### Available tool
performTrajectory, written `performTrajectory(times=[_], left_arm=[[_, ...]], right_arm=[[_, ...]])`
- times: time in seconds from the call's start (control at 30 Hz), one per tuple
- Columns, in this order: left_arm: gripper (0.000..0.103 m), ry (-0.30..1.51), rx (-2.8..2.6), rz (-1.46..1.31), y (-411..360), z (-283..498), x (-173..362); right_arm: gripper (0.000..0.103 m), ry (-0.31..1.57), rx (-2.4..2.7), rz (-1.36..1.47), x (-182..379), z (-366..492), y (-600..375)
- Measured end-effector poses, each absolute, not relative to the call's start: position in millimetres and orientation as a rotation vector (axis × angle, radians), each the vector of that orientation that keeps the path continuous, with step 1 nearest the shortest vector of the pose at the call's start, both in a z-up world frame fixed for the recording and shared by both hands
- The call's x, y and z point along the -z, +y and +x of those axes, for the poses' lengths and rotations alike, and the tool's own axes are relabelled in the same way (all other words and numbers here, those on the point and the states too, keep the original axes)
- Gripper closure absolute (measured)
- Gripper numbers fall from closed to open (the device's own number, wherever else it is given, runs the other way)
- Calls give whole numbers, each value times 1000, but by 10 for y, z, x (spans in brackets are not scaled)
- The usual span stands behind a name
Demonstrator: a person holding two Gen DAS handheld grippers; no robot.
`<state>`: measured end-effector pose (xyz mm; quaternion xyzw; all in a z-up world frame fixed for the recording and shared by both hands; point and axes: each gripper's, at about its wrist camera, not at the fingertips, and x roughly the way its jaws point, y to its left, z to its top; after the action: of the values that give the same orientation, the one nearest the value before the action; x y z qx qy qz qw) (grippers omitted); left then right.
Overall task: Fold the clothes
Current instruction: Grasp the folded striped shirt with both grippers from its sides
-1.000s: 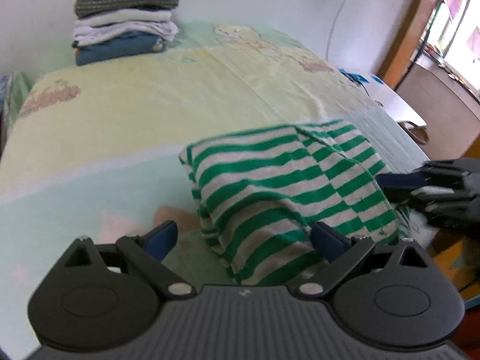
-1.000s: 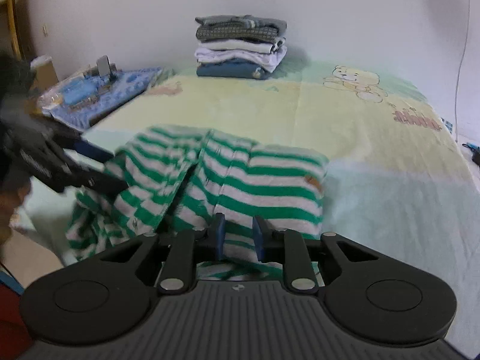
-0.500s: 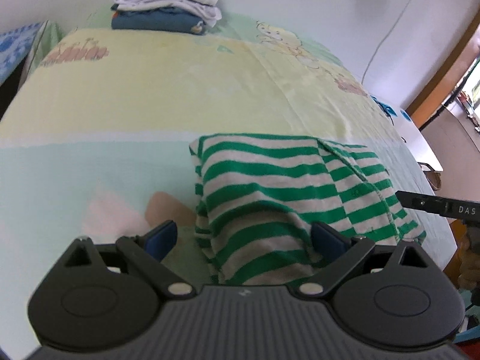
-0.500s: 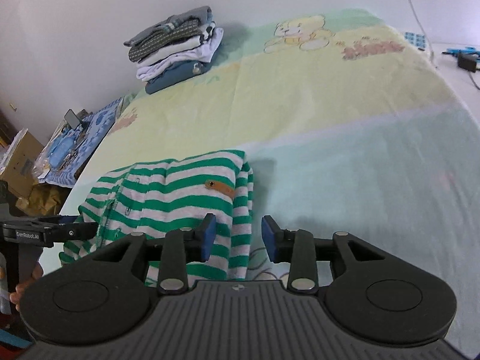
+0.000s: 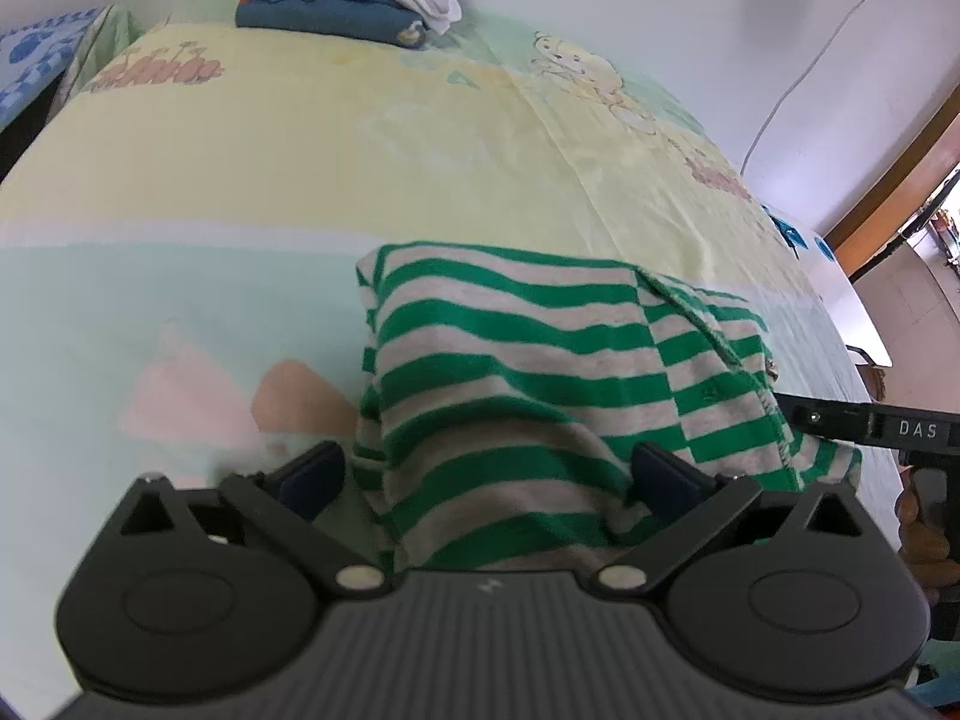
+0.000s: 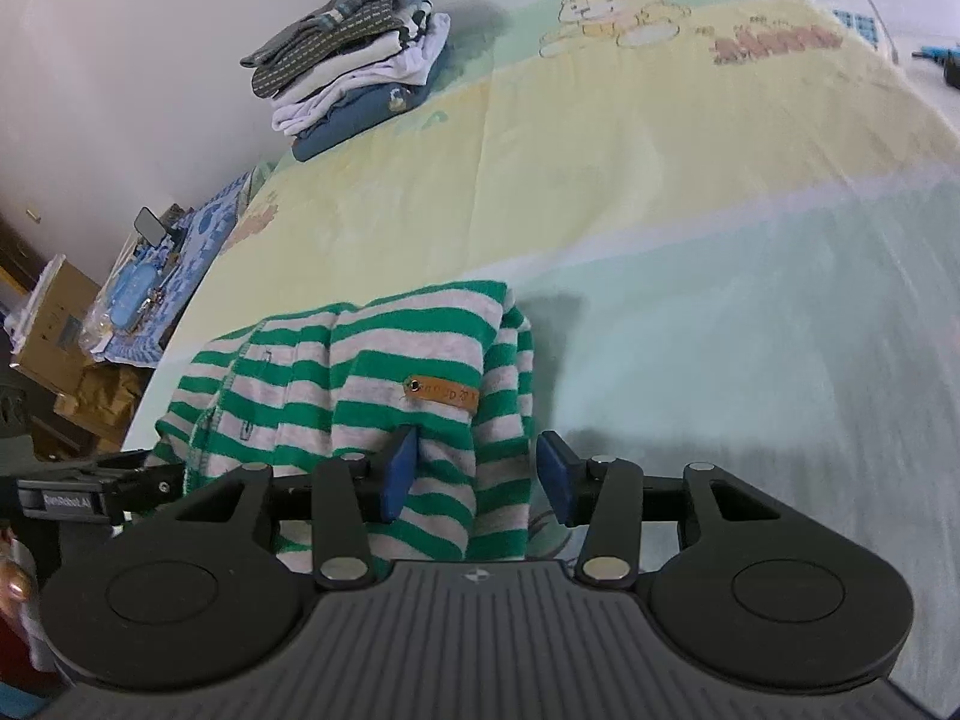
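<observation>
Bear-print bedsheet [image 5: 300,180]; cardboard box [image 6: 54,306] & blue patterned cloth [image 6: 198,240] beside bed.

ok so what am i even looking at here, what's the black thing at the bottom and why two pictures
Each picture comes from a camera mounted on a hand-held gripper, a two-finger tool a person carries, one per hand. The black shape at the bottom is the tool itself. The left hand-held gripper and the right hand-held gripper both have their blue fingers spread open, holding nothing. Between them, on the bed sheet, lies a folded green striped garment. A stack of folded clothes sits at the far end by the wall.
</observation>
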<state>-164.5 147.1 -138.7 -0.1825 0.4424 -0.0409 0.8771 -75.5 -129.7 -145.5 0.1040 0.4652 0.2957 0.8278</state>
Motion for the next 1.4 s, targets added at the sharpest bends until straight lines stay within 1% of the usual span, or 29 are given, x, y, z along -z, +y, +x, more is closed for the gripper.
performTrajectory(times=[0.13,0.23,0.33,0.43,0.5,0.67,0.7,0.73,0.77,0.9,1.07,1.13,1.2,1.27,1.33,1.37,1.4], left_arm=[[1,929,105,-408,1514,-1656,1385],[1,930,117,-414,1535,-1667,1383],[1,926,124,-402,1524,-1657,1387],[1,925,130,-390,1508,-1648,1390],[1,925,137,-389,1516,-1646,1391],[1,938,150,-360,1498,-1632,1388],[1,941,152,-355,1492,-1625,1386],[1,943,155,-355,1495,-1621,1386],[1,944,161,-362,1512,-1621,1387],[1,947,182,-376,1544,-1608,1393],[1,928,175,-395,1534,-1604,1404],[1,925,176,-395,1517,-1624,1404],[3,934,181,-399,1487,-1635,1396],[3,942,182,-411,1448,-1648,1381],[3,933,173,-381,1389,-1666,1383],[3,928,170,-370,1373,-1669,1386],[3,924,167,-369,1376,-1666,1391]], right_arm=[[56,1007,-645,221,1430,-754,-1337],[56,956,-638,237,1291,-728,-1446],[56,984,-651,228,1300,-690,-1391],[53,1007,-628,209,1415,-692,-1295],[47,1020,-603,232,1499,-697,-1277],[47,1005,-622,225,1518,-790,-1319],[48,1013,-631,215,1512,-788,-1302],[51,1028,-646,223,1516,-774,-1285],[56,1043,-662,231,1521,-759,-1268],[57,1040,-709,187,1515,-738,-1208],[57,1036,-703,206,1525,-735,-1206],[60,1037,-705,209,1524,-756,-1224],[67,1034,-704,216,1504,-788,-1240],[69,993,-725,135,1458,-866,-1182],[70,972,-743,88,1448,-889,-1157],[68,969,-746,85,1457,-877,-1158],[61,976,-739,106,1485,-844,-1175]])
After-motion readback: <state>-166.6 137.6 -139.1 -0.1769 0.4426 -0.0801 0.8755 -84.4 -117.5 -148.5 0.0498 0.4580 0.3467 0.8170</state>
